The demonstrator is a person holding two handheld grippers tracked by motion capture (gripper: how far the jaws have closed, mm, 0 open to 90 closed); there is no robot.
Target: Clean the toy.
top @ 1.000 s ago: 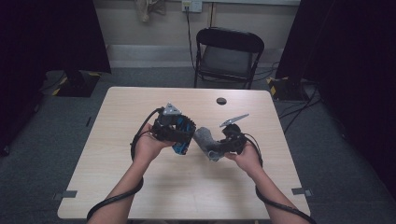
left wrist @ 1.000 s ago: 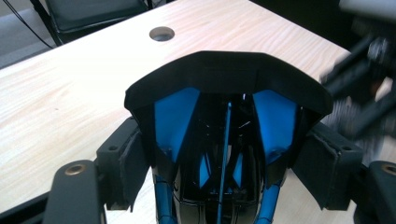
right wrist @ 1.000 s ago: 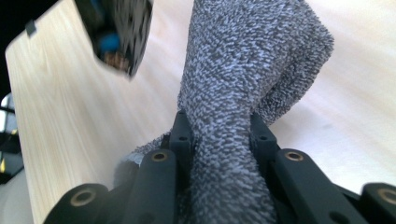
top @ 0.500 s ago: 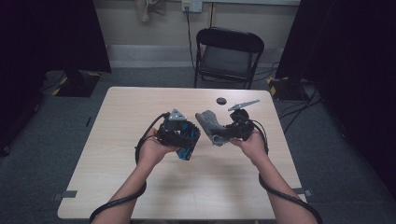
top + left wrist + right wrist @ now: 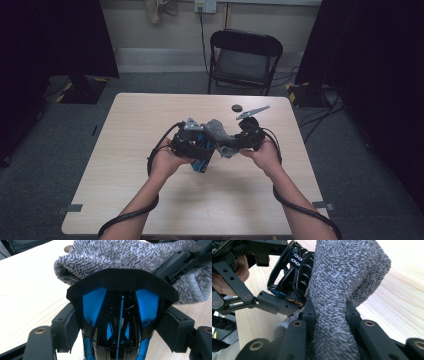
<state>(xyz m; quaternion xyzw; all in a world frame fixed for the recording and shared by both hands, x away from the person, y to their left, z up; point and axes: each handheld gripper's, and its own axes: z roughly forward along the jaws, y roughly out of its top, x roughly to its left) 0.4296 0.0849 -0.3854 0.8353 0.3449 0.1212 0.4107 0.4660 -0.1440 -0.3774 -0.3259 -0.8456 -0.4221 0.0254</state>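
- The right claw had swung in from the side over the last second. The grey fuzzy cloth it carried, earlier hanging apart from the other claw's load, now lay against that load.
- The left claw had lifted a little and come forward to meet it, bringing the black-and-blue plastic piece with it.
- In the left gripper view, the left claw was clamped on the plastic piece, one pad on each flank. The cloth lay draped just past the piece's far rim and touched it.
- In the right gripper view, the right claw was pinched tight round a bunched waist of the cloth. The free end of the cloth rose ahead of the jaws and pressed on the plastic piece to their left.
- My reading was that the approach was over and the contact had been made. The work seemed to be wiping or wrapping the piece, and it looked only just begun.
- A small dark round cap lay on the table beyond both claws, well clear of them.
- A folding chair stood past the table's far edge, out of reach.
- The two claws were close together, and the left claw's linkage sat just beside the cloth. The likeliest hindrance was that the cloth could snag there, or that the jaws could knock together.
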